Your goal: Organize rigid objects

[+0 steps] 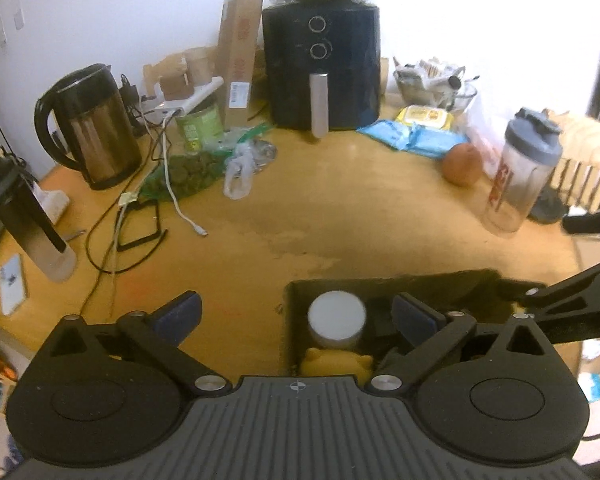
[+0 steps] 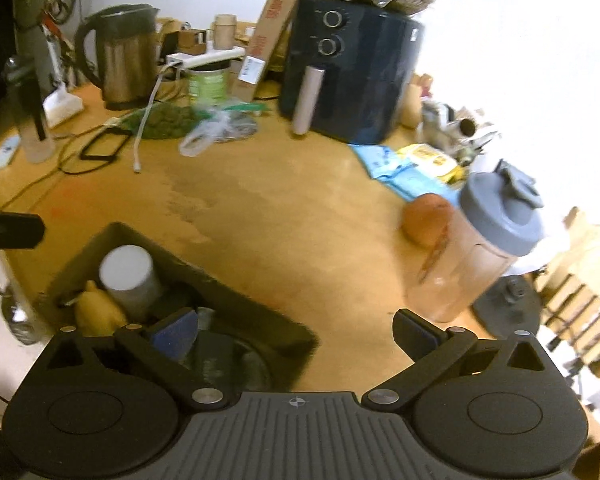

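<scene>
Both sets of jaws are spread wide and empty, left gripper [image 1: 296,312] and right gripper [image 2: 296,332] hovering at the dark bin [image 2: 236,300] on the near edge of the desk [image 2: 300,220]. The bin holds a white-lidded jar [image 1: 336,316], a yellow toy [image 1: 336,362] and something dark I can't identify.

Risks, as I judge them:
- bin sits at the desk edge; a nudge could tip it off
- shaker bottle [image 2: 476,252] stands just beside the right gripper, and the onion [image 2: 426,218] could roll
- loose cables [image 1: 168,184] could snag the left gripper

Red print on the shaker and the tall carton [image 1: 240,56] is unreadable.
</scene>
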Motion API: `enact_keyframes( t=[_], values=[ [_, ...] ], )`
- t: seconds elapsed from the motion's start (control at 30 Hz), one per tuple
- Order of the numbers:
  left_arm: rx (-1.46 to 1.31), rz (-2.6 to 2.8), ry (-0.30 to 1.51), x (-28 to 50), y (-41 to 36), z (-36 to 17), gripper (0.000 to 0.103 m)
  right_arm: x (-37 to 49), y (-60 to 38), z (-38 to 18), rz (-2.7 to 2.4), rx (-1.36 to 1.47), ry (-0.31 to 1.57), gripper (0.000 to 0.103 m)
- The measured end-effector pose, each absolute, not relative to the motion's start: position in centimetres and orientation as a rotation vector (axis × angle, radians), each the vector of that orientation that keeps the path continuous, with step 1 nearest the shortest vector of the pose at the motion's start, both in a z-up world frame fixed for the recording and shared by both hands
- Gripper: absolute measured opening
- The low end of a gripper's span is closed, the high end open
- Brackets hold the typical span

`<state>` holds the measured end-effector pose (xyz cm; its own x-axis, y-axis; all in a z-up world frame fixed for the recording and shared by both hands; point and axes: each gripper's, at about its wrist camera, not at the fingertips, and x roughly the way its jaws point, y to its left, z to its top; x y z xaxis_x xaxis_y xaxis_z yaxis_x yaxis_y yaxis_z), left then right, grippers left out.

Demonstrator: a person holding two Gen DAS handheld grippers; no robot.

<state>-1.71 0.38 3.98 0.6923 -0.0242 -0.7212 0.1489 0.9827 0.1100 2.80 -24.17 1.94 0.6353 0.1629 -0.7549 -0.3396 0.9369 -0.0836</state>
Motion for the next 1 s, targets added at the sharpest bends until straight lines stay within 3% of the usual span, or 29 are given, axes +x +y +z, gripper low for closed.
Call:
enact_keyframes(
  t=[0.23,0.53,1.0],
  values=[
    [0.237,-0.060,0.881,-1.1,0.0,3.4,0.103,2.5,-24.3,1.9,0.242,-0.257,0.876,0.103],
    [0.128,-0.084,1.070,0.5,0.9,2.3,0.103,4.2,-25.5,1.2,0.208,-0.036,1.172,0.103],
    [0.136,-0.077,1.272,1.3,0.4,-0.7,0.103,4.1,-24.1,-1.4,0.220,-0.125,1.382,0.103]
  ],
)
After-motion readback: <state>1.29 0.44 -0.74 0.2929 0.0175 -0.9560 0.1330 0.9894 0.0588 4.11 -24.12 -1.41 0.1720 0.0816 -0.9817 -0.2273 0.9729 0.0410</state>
